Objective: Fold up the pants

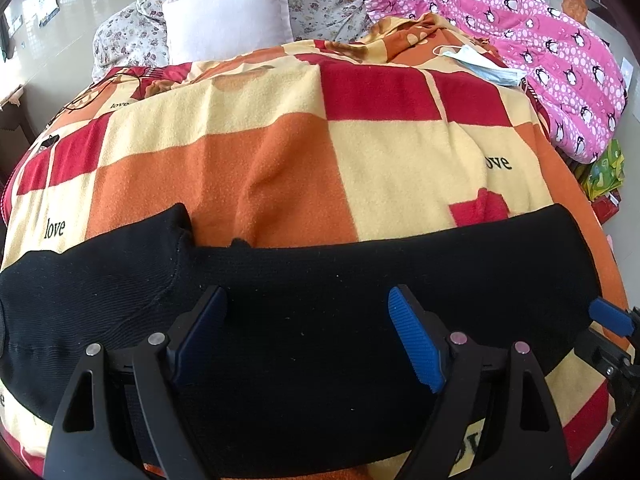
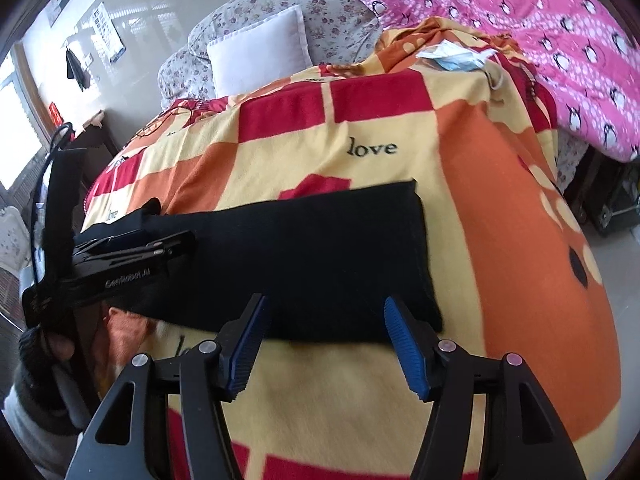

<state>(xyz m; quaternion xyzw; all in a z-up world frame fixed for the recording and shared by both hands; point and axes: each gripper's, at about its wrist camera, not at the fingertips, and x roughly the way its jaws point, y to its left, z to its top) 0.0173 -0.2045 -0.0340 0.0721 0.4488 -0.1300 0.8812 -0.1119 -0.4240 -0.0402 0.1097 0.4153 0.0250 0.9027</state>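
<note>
Right wrist: pants before spread right gripper.

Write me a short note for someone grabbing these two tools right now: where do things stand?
Left gripper: jaws open, empty, over the middle of the pants.
Right gripper: jaws open, empty, at the pants' near edge by their right end.
Pants: black, lying in a long flat band across the blanket.
Done: they look folded lengthwise.
Left: probably fold them end to end.
</note>
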